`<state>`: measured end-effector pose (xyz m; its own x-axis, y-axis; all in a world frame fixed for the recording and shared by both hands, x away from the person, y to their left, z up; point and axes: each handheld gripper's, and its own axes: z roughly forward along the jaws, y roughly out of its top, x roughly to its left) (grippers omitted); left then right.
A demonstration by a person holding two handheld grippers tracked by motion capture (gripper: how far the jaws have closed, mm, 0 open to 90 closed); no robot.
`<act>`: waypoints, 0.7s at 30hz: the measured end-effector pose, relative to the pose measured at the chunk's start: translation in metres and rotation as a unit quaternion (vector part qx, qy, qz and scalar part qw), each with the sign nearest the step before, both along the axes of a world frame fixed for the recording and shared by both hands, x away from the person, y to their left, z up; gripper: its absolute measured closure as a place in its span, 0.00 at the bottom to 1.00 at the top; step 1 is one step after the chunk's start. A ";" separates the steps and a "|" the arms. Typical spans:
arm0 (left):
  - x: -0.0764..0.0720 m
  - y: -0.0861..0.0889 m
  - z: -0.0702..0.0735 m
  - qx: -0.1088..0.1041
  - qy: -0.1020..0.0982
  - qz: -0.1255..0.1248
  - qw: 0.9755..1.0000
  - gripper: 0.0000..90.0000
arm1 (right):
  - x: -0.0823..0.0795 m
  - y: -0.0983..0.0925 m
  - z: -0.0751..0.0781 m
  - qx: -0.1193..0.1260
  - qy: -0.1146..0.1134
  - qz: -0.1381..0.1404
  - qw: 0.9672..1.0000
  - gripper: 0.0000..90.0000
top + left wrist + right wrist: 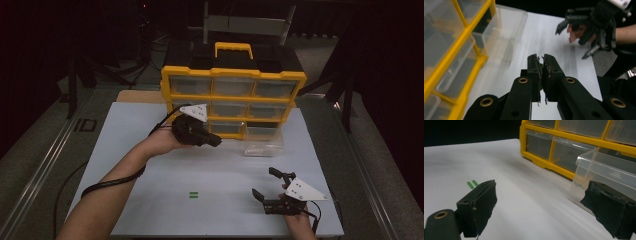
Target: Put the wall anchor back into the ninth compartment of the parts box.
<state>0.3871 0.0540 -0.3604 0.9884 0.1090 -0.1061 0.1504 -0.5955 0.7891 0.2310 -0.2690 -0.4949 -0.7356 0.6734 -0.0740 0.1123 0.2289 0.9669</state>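
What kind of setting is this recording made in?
Likely a lab or workshop recording bench: a white table top, a yellow parts organizer with clear drawers, dark curtains around, and metal stands behind.

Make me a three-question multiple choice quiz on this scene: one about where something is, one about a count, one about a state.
1. Where is the pulled-out clear drawer?
A. on the white table in front of the yellow cabinet
B. on top of the cabinet
C. in the right gripper

2. How many small green pieces lie on the table?
A. none
B. two
C. five

3. How do the right gripper jaws stand?
A. shut tight
B. shut on the drawer
C. wide open

Answers: 1 A, the drawer sits on the table by the yellow cabinet at its lower right; 2 B, two short green pieces lie side by side; 3 C, the right gripper view shows a wide gap.
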 end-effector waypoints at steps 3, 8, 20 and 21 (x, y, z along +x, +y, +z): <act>0.005 -0.008 0.005 -0.008 -0.003 -0.001 1.000 0.95 | 0.000 0.000 0.000 0.000 0.001 0.000 1.000 0.11; 0.013 -0.022 0.007 -0.007 -0.008 -0.006 1.000 0.95 | 0.000 -0.001 0.000 0.002 0.002 0.000 1.000 0.11; 0.030 -0.058 0.014 -0.028 -0.014 -0.011 0.999 0.95 | 0.001 -0.001 -0.001 0.002 0.003 0.001 1.000 0.11; 0.032 -0.061 0.014 -0.027 -0.014 -0.010 0.999 0.95 | 0.001 -0.001 -0.001 0.001 0.003 0.001 1.000 0.11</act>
